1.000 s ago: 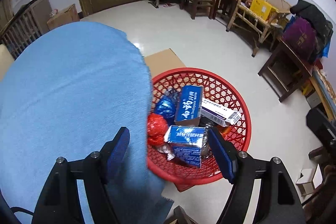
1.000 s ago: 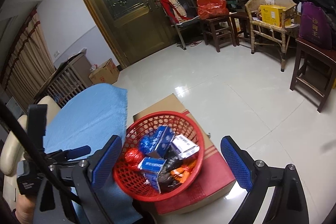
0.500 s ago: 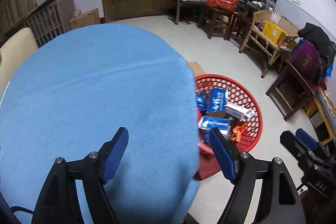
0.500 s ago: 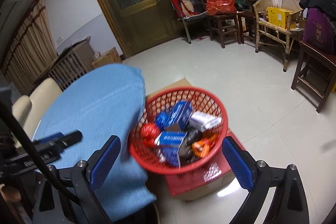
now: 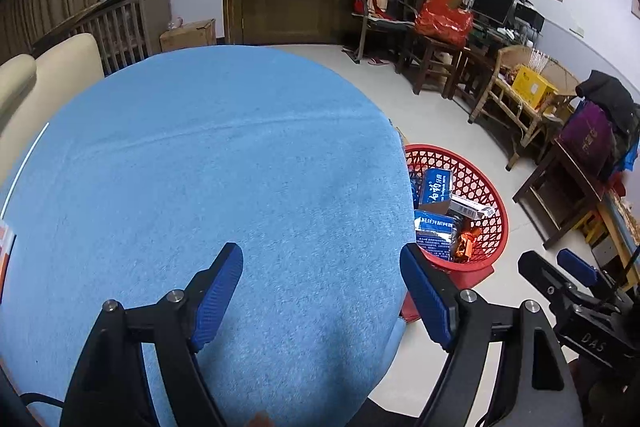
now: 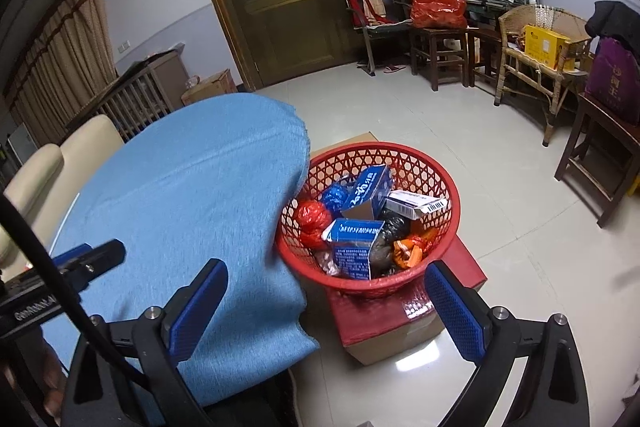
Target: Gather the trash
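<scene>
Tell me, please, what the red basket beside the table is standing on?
The red basket stands on a cardboard box with a red top, on the floor. The part of the box top under the basket is covered.

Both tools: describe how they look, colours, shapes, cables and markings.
The left tool and right tool match: black angular frames with silver screws, each carrying two flat fingers faced with blue textured pads. A black cable crosses the right wrist view. White lettering marks each body: "DAS" on the right, a longer label, too blurred to read, on the left.
</scene>
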